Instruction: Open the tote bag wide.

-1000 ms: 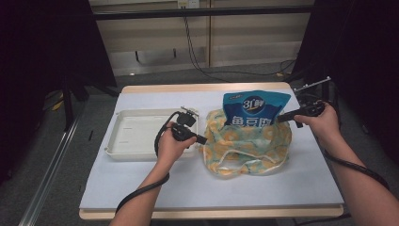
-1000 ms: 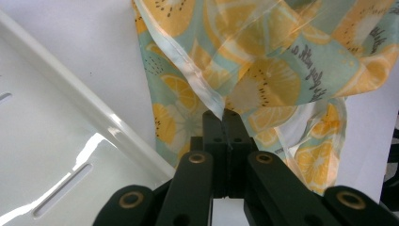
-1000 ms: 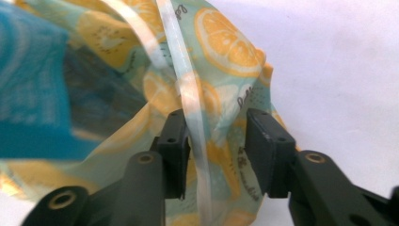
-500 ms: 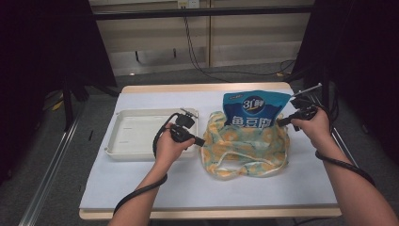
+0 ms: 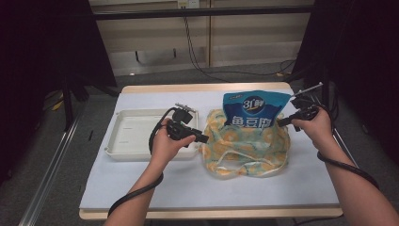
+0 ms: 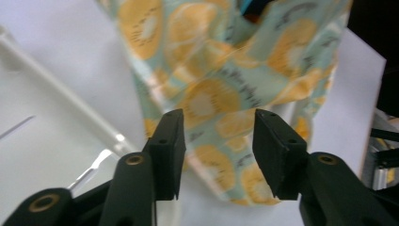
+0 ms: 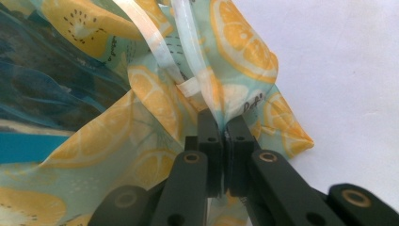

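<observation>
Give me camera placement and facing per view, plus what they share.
High view: fixed above the person's side, looking forward and down on the table; both forearms, left gripper and right gripper show.
Left gripper view: rides the left gripper, looking along its parted jaws at the lemon-print bag, nothing between them.
Right gripper view: rides the right gripper, jaws pinching the bag's edge.
Shared: all three show the lemon-print bag; high and left gripper views share the white tray.
</observation>
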The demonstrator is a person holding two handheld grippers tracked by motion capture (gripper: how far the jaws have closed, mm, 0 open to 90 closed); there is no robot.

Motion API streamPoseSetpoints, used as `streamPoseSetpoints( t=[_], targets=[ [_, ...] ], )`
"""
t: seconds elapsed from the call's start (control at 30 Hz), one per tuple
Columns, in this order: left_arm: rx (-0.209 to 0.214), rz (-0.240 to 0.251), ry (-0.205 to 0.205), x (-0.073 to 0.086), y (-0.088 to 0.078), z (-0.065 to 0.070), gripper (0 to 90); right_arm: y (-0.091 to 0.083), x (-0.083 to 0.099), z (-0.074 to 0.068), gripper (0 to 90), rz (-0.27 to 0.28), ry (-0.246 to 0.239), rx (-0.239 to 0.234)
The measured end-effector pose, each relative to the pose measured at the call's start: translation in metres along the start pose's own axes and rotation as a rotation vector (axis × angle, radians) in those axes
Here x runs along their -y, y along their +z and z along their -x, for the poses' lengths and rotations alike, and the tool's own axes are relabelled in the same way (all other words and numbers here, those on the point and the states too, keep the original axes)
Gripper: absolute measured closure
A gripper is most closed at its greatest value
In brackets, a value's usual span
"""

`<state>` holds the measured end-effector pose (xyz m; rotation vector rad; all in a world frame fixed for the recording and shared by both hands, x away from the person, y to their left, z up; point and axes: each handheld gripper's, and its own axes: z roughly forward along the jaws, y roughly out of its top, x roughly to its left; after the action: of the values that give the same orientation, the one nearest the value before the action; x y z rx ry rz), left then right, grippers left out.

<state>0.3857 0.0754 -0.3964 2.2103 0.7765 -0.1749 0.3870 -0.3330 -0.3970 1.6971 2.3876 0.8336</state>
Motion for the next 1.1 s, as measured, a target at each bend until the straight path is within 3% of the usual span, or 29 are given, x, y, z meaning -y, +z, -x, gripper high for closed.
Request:
streamPoseSetpoints(
  t=[0.03,0.2,0.37,0.5,0.63,0.8,0.9,0.97,1.07,1.1],
  targets=[
    [0.014,0.002,0.001,-0.002,0.002,0.002,50.4,0.0,0.0,0.0,87.4,0.002,0.001,0.0],
    [-0.006,0.018,0.042,-0.009,0.013,0.011,34.5,-0.001,0.001,-0.001,87.1,0.0,-0.02,0.007],
    [-0.023,0.014,0.074,-0.013,0.027,0.017,19.6,-0.002,0.001,-0.003,86.2,-0.001,-0.005,0.002],
    [-0.046,0.036,0.066,-0.015,0.037,0.017,14.6,-0.003,0.002,-0.003,85.5,-0.002,-0.005,-0.001],
    [-0.03,0.018,0.021,-0.014,0.044,0.014,29.7,-0.003,0.002,-0.002,85.6,-0.003,-0.004,-0.007],
    [-0.004,0.013,0.037,-0.013,0.048,0.013,67.6,-0.001,0.003,-0.002,85.7,-0.004,-0.003,-0.004],
    [0.026,0.02,0.032,-0.013,0.049,0.012,82.9,0.001,0.003,-0.001,85.7,0.0,-0.004,-0.007],
    [0.035,0.005,0.036,-0.013,0.049,0.013,90.0,0.001,0.003,0.0,85.9,0.0,-0.008,-0.013],
    [0.039,-0.012,0.025,-0.012,0.05,0.012,90.0,0.003,0.003,0.0,86.5,-0.003,0.005,-0.016],
    [0.023,-0.026,0.031,-0.011,0.05,0.011,90.0,0.004,0.004,0.001,86.6,-0.009,0.008,-0.01]
  ],
)
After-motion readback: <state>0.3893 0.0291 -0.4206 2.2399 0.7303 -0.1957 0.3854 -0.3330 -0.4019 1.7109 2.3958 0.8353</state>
